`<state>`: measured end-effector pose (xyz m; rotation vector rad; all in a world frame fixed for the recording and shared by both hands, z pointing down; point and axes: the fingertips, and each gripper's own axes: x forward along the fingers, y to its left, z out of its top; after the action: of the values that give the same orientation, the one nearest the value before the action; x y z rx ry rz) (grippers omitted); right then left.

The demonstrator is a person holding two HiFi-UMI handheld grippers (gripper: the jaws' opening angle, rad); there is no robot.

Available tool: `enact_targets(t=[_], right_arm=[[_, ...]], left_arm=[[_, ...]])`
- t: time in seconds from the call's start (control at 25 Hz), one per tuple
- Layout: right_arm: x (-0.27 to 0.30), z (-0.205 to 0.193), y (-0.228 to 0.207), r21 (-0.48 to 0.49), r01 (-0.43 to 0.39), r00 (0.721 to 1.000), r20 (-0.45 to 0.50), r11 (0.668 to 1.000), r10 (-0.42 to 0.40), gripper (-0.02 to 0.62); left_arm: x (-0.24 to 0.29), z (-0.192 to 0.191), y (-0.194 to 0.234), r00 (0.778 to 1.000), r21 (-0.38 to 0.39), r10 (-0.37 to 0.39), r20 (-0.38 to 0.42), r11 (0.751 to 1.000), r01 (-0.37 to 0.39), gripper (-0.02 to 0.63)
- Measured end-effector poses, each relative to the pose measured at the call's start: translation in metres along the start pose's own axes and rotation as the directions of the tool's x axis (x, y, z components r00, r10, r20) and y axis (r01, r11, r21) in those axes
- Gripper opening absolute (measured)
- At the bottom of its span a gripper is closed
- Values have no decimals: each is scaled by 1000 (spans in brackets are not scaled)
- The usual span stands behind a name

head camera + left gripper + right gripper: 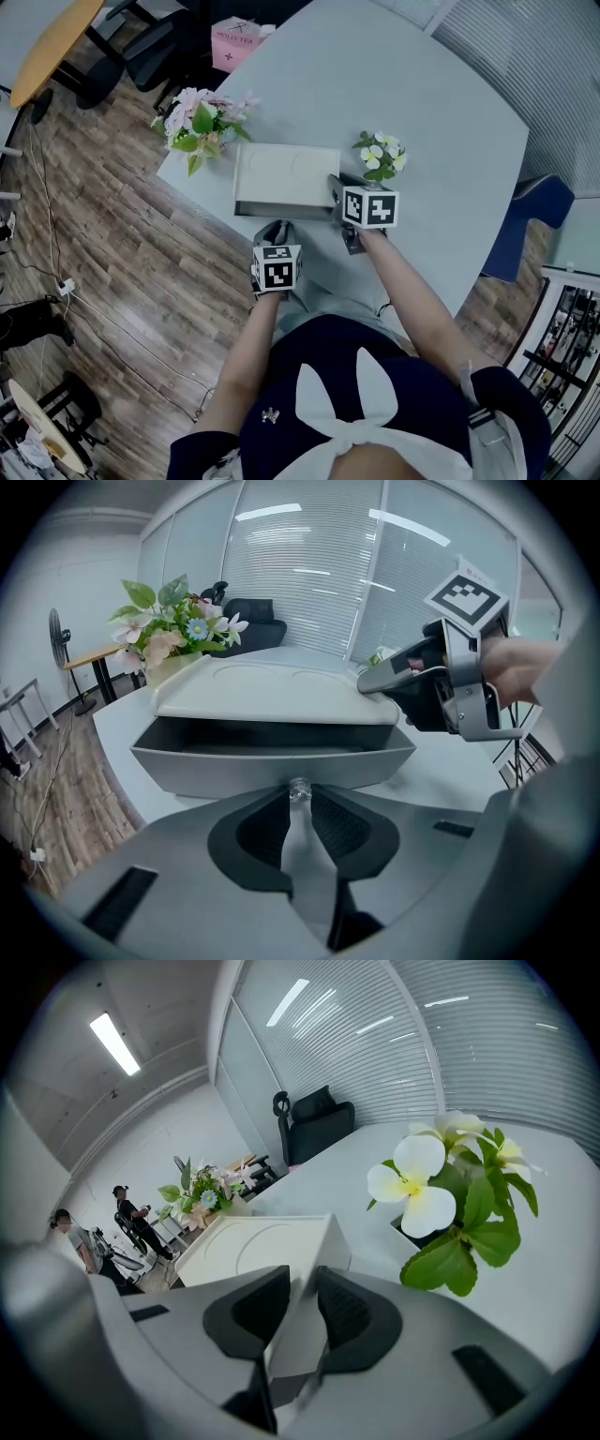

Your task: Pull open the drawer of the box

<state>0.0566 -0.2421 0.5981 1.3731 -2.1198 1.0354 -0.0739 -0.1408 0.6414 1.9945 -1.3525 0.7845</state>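
Left gripper point(298, 799) jaws clenched on the drawer's clear knob point(298, 788); the drawer point(272, 759) is partway out of the white box point(281, 682) (open side toward the person). Right gripper point(302, 1283) jaws clamp the box's corner. Box sits at the counter point(403, 94) edge, between bouquet point(202, 122) and potted flowers point(382, 155).

Dark navy top point(319, 361), white bow point(361, 412) knotted at front, small metallic emblem point(271, 414) beside the bow. Left claw point(300, 803), right claw point(302, 1302): grey shells, black ribbed pads point(262, 832), black-and-white marker cubes point(277, 268).
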Motion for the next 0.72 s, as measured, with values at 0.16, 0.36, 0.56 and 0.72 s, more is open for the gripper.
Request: enact_targets(t=[0.16, 0.36, 0.56, 0.72], right_arm=[[1, -1, 0, 2, -1, 1000, 1, 1000, 1, 98], [4, 0, 0, 6, -8, 1000, 3, 1000, 8, 98], [2, -1, -1, 7, -6, 1000, 4, 1000, 6, 98], [2, 0, 0, 5, -6, 1000, 4, 1000, 6, 98]], left_arm=[[-2, -5, -1, 1000, -13, -7, -14, 1000, 6, 84], [-2, -5, 1, 1000, -11, 1, -6, 1000, -2, 84], [-5, -7, -2, 1000, -8, -3, -12, 1000, 3, 84], [-6, -11, -2, 1000, -23, -3, -19, 1000, 3, 84]])
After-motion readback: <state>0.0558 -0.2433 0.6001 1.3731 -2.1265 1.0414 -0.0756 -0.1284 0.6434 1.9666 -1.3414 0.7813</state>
